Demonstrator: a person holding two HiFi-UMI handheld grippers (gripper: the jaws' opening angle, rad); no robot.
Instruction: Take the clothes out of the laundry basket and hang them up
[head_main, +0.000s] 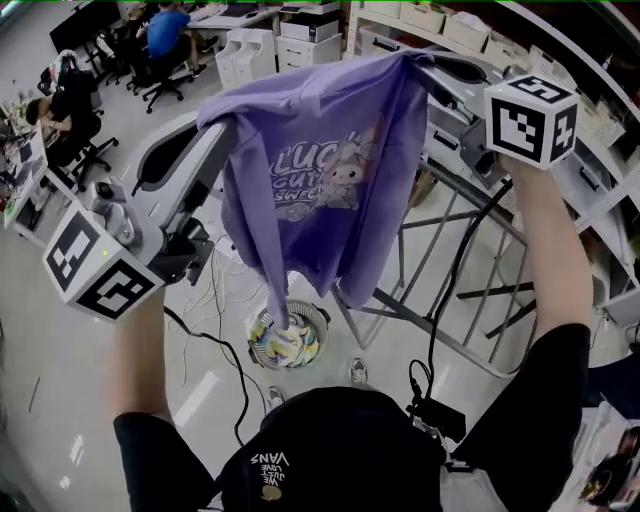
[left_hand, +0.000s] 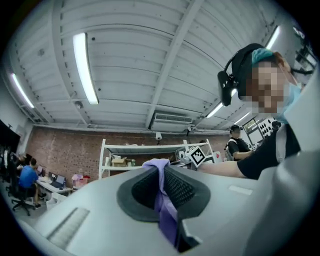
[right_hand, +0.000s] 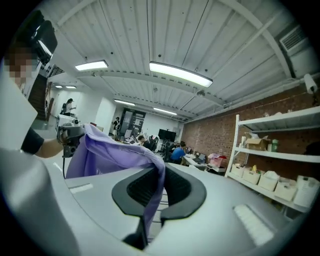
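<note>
A purple T-shirt (head_main: 320, 180) with a cartoon print hangs spread out in the air between my two grippers. My left gripper (head_main: 222, 122) is shut on the shirt's left shoulder, and purple cloth (left_hand: 162, 195) runs pinched between its dark pads. At the upper right my right gripper (head_main: 420, 62) is shut on the other shoulder, the purple fabric (right_hand: 152, 192) clamped in its jaws. Far below the shirt stands the round laundry basket (head_main: 287, 335) on the floor, with coloured clothes in it. A metal drying rack (head_main: 470, 270) stands behind the shirt to the right.
Cables (head_main: 215, 345) trail over the shiny floor beside the basket. White shelving (head_main: 600, 110) with boxes lines the right side. People sit at desks (head_main: 165, 35) at the far left. My own arms and black cap (head_main: 340, 450) fill the bottom of the head view.
</note>
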